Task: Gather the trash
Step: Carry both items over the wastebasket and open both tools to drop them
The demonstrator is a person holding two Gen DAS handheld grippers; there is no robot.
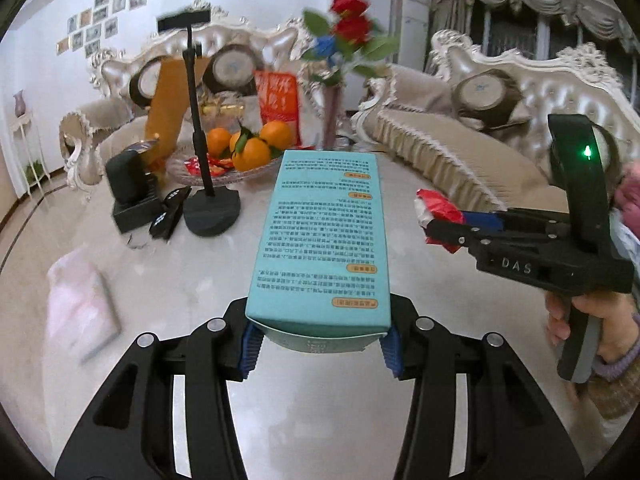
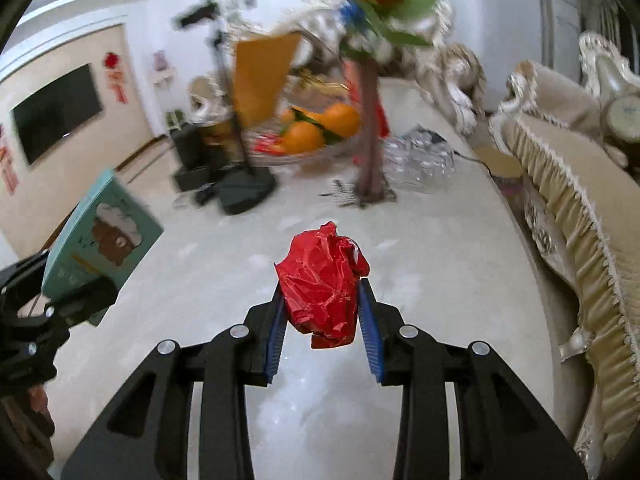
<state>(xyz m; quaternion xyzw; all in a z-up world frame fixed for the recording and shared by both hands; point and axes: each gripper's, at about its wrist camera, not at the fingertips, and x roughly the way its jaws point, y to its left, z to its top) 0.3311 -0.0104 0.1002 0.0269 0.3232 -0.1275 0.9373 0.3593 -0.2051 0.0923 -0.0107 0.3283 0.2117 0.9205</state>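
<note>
The teal carton [image 1: 320,240] is clamped at its near end between the blue pads [image 1: 251,346] of the left gripper [image 1: 318,346] — jaws closed onto its side walls, carton held clear of the marble tabletop [image 1: 320,408], printed panel facing up. In the right wrist view the same carton [image 2: 102,236] is seen tilted, a brown bear graphic on its face, with the left gripper [image 2: 70,300] below it.

The crumpled red wrapper [image 2: 322,284] is pinched between the blue pads [image 2: 368,320] of the right gripper [image 2: 322,320] — jaws narrowed onto it, wrapper lifted off the tabletop [image 2: 420,280]. From the left wrist view the wrapper [image 1: 438,210] and right gripper [image 1: 444,224] are located right of the carton, near it but apart.

Beyond the carton, a glass fruit dish [image 1: 192,170] with oranges [image 1: 252,154] is seen, and a vase of red artificial roses [image 1: 352,16] behind its far end. Left of the carton: a black stand base [image 1: 212,212], a black box [image 1: 134,196], and a blurred pale pink packet [image 1: 82,304]. Ornate sofas [image 1: 480,120] are placed behind the table.
</note>
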